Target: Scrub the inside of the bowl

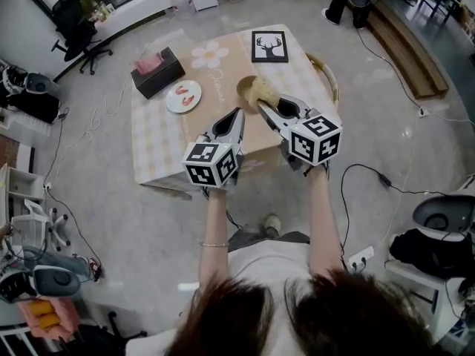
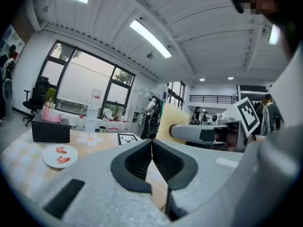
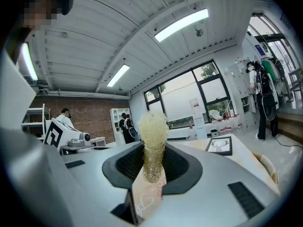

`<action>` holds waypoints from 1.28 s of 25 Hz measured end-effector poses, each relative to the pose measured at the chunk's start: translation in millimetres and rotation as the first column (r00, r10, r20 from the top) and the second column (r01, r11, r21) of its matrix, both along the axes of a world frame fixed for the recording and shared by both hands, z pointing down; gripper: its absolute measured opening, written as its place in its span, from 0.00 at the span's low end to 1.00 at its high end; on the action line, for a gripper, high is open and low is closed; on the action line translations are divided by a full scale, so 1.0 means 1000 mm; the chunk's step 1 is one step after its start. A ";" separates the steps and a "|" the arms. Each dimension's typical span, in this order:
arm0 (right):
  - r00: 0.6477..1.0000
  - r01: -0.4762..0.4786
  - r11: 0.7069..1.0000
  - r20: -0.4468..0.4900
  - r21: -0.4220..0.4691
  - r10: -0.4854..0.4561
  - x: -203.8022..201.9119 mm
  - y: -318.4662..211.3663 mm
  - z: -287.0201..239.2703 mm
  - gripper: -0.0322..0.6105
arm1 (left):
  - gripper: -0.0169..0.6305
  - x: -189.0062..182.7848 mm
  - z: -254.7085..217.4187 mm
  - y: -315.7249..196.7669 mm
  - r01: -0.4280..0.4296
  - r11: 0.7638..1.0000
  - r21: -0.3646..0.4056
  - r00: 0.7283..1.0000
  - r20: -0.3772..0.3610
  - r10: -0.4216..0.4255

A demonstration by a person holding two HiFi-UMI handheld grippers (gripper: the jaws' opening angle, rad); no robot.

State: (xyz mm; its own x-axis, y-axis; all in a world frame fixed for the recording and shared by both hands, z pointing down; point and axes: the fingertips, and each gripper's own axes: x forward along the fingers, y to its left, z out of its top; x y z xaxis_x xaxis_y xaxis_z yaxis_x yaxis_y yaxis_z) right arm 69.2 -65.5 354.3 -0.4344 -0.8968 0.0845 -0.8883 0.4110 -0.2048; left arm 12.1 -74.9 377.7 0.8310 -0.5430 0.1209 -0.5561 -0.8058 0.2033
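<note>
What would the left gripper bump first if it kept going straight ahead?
The left gripper would probably meet the yellow scrubber in the right gripper first, though depth is unclear.

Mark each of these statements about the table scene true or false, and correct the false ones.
1. The right claw is shut on a yellowish mesh scrubber. True.
2. The left claw holds the plate. False: it is shut and empty, and the plate lies on the table.
3. The framed picture shows an antlered deer. True.
4. In the head view, the tissue box stands right of the framed picture. False: it stands left of it, beside the plate.
</note>
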 end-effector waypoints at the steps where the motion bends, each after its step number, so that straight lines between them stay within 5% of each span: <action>1: 1.000 0.003 1.000 0.001 -0.004 -0.003 0.002 -0.002 0.003 0.20 | 0.05 0.002 0.002 -0.002 0.004 1.000 -0.002 1.000 0.003 -0.004; 18: 0.999 0.039 0.995 0.027 -0.088 -0.036 0.023 -0.072 0.027 0.20 | 0.04 0.008 0.038 -0.065 0.076 0.993 -0.087 0.994 0.080 -0.069; 32: 0.999 0.025 0.985 0.038 -0.172 -0.019 0.029 -0.122 0.056 0.20 | 0.04 0.014 0.065 -0.120 0.082 0.984 -0.155 0.995 0.062 -0.073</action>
